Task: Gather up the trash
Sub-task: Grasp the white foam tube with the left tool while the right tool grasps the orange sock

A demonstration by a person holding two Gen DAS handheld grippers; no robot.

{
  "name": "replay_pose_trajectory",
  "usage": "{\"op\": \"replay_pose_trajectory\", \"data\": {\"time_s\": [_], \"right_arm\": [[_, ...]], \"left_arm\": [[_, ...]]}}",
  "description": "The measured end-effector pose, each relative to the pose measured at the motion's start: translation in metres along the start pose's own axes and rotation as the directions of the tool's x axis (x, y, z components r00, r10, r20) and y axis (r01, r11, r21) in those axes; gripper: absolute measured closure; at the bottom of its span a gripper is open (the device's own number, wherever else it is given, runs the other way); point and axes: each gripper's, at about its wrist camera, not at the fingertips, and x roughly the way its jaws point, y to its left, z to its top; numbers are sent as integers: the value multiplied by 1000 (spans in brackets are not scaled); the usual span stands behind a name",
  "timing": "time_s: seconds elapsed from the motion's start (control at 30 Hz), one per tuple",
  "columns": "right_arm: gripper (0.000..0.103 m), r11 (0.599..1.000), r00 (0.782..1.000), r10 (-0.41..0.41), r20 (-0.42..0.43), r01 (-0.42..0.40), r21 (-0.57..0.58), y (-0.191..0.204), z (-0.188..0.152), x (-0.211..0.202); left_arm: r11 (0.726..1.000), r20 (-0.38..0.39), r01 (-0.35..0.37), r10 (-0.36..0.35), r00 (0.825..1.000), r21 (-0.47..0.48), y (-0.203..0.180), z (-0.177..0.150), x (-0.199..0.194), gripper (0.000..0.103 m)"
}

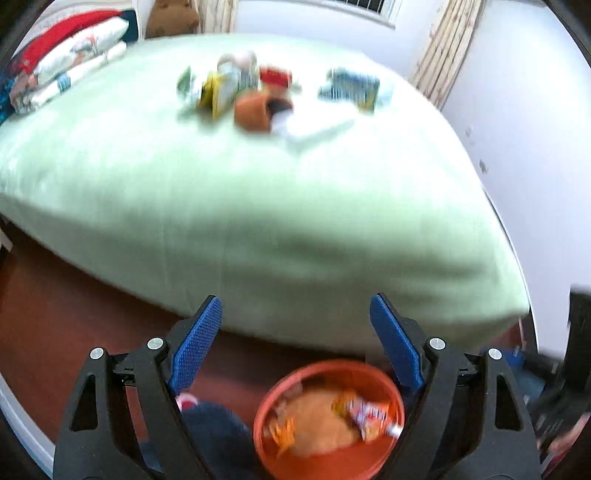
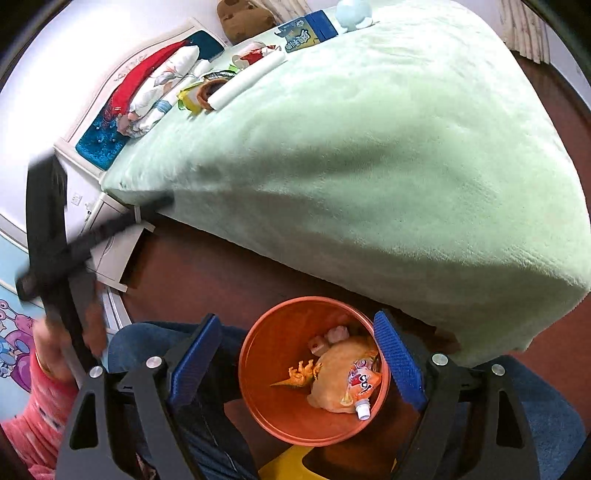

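Note:
An orange bin [image 2: 280,402] stands on the floor beside the bed and holds wrappers, a pouch [image 2: 360,387] and an orange toy dinosaur [image 2: 299,374]. My right gripper [image 2: 297,334] is open and empty, right above the bin. My left gripper [image 1: 295,317] is open and empty, above the same bin [image 1: 328,458], facing the bed. A blurred pile of trash [image 1: 236,92] lies far across the green blanket [image 1: 258,206], with a blue packet [image 1: 351,88] to its right. The pile also shows in the right wrist view [image 2: 207,92].
Folded bedding [image 2: 155,92] and a brown plush [image 2: 243,16] lie at the head of the bed. A white roll [image 2: 247,81] lies by the pile. A white bedside stand [image 2: 110,243] is at the left. The floor is dark red.

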Motion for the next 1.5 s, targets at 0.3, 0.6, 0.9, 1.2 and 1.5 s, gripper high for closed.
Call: {"op": "replay_pose_trajectory", "data": {"time_s": [0.3, 0.6, 0.9, 1.2, 1.5], "right_arm": [[20, 999, 998, 50, 31, -51, 6, 7, 3, -10], [20, 998, 994, 27, 109, -21, -56, 15, 6, -35], [20, 997, 985, 29, 172, -15, -81, 20, 20, -51], [20, 996, 978, 39, 204, -22, -88, 25, 35, -58], [20, 988, 969, 52, 241, -14, -154, 50, 79, -42]], "left_arm": [[948, 57, -106, 93, 994, 300, -61, 113, 37, 22], [893, -76, -211, 261, 962, 397, -78, 151, 121, 26], [915, -55, -178, 212, 976, 361, -74, 154, 110, 65], [960, 80, -90, 71, 994, 266, -55, 147, 28, 67], [987, 208, -85, 55, 977, 139, 3, 92, -63, 67]]}}
